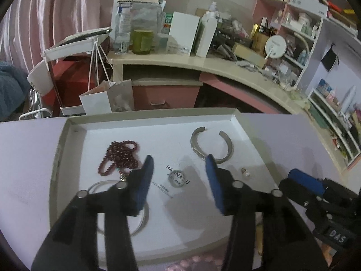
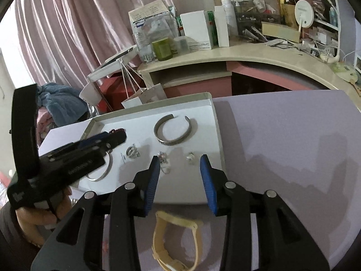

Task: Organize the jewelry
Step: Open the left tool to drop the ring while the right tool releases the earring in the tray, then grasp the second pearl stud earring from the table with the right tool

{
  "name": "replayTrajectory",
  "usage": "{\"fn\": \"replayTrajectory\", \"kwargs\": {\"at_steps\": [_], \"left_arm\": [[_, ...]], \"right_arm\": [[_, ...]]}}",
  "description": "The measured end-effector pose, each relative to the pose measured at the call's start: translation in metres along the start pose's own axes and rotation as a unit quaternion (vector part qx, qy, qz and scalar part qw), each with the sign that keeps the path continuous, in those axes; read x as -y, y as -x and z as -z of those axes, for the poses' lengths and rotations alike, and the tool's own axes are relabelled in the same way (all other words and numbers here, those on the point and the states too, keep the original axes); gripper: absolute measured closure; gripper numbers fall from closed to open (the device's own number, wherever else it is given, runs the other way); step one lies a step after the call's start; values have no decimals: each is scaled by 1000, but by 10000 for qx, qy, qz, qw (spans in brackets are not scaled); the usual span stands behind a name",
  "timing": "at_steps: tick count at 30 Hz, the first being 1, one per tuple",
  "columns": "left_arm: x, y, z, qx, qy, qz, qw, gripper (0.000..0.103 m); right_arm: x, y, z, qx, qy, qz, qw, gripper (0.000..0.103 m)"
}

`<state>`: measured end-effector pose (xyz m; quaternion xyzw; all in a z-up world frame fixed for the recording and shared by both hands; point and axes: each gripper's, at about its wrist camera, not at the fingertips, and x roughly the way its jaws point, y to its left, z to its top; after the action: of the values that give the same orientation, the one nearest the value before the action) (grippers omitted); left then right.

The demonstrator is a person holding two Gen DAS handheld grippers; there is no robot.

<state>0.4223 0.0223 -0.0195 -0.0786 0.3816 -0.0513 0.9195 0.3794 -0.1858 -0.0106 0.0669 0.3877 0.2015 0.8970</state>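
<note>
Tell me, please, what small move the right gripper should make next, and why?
Probably lower the right gripper onto the yellow watch. It lies on the table outside the tray, just below the open jaws, which hold nothing, while the other jewelry already sits inside.

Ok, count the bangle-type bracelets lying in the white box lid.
2. An open silver cuff lies at the far right; a thin round bangle lies near left, partly behind the left gripper. Others may be hidden.
</note>
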Motion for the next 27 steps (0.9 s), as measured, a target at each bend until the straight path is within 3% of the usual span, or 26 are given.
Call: {"fn": "replayTrajectory", "kwargs": {"at_steps": [6, 15, 27], "left_arm": [[-23, 48, 16, 221, 32, -208, 9995, 40], [-59, 154, 82, 768, -50, -821, 9936, 26], [-57, 218, 156, 998, -196, -1176, 9878, 7]], "right_arm": [[-2, 25, 18, 53, 22, -141, 9999, 64], [-23, 64, 65, 45, 278, -267, 9992, 60], [-40, 77, 124, -312, 419, -191, 9985, 59]]}}
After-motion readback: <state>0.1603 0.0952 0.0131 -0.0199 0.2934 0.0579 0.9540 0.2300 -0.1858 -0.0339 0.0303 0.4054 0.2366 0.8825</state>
